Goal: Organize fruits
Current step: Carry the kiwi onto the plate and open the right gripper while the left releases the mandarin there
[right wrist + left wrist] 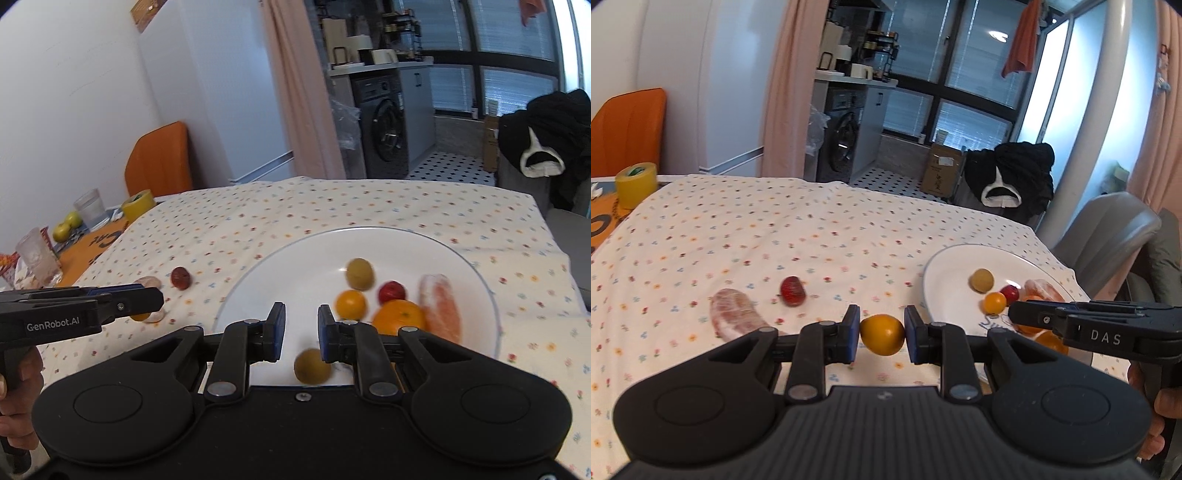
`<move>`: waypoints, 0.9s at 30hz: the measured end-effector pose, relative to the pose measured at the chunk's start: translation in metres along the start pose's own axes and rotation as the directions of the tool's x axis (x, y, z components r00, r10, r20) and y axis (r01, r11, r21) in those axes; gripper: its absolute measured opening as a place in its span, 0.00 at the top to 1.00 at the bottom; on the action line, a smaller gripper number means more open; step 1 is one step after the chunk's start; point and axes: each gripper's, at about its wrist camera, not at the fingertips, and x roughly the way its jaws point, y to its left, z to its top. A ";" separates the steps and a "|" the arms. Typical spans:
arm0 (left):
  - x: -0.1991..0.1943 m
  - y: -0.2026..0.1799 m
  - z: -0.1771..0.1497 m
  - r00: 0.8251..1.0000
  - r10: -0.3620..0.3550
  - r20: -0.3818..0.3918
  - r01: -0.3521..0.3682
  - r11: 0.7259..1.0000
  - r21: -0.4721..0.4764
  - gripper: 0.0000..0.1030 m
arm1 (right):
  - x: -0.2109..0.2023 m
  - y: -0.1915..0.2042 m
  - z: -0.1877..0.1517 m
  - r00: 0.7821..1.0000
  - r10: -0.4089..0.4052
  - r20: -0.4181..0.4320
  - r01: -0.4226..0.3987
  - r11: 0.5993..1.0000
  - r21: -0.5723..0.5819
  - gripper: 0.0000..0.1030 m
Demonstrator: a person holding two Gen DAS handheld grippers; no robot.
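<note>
**Yellow tomato pinched in the left gripper, plate waiting at three o'clock**

Yellow tomato [882, 334] sits between the blue pads [854, 334] of the left gripper [882, 332], both pads touching its sides and the fruit held above the flowered tablecloth [775, 229]. It looks light, round and smooth-skinned, so I judge it slippery and easily bruised; a hold across its widest part, as now, with gentle pressure, seems right. A red fruit [792, 291] and a peeled pink citrus segment [737, 314] lie on the cloth at about eleven and ten o'clock from it.

From the tomato, the white plate [945, 266] lies toward two to three o'clock, already carrying several small fruits. The right gripper [301, 332] hovers level over the plate's near rim, its fingers apart and empty; a blurred olive-green fruit [312, 365] shows just below them, apparently on or dropping to the plate. A hand [18, 398] grips the left tool's handle.
</note>
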 end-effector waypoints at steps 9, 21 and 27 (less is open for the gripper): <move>0.010 -0.021 0.003 1.000 -0.015 0.001 0.015 0.999 0.032 0.77 | -0.017 -0.027 -0.011 0.999 -0.007 0.044 0.003 0.997 0.082 0.76; 0.019 -0.054 0.001 0.997 -0.075 -0.022 0.076 0.994 0.073 0.77 | -0.032 -0.039 -0.020 0.998 -0.015 0.055 0.009 0.993 0.114 0.72; 0.017 -0.051 0.004 0.997 -0.076 -0.025 0.077 0.996 0.049 0.72 | -0.033 -0.039 -0.020 0.998 -0.015 0.059 0.008 0.994 0.113 0.69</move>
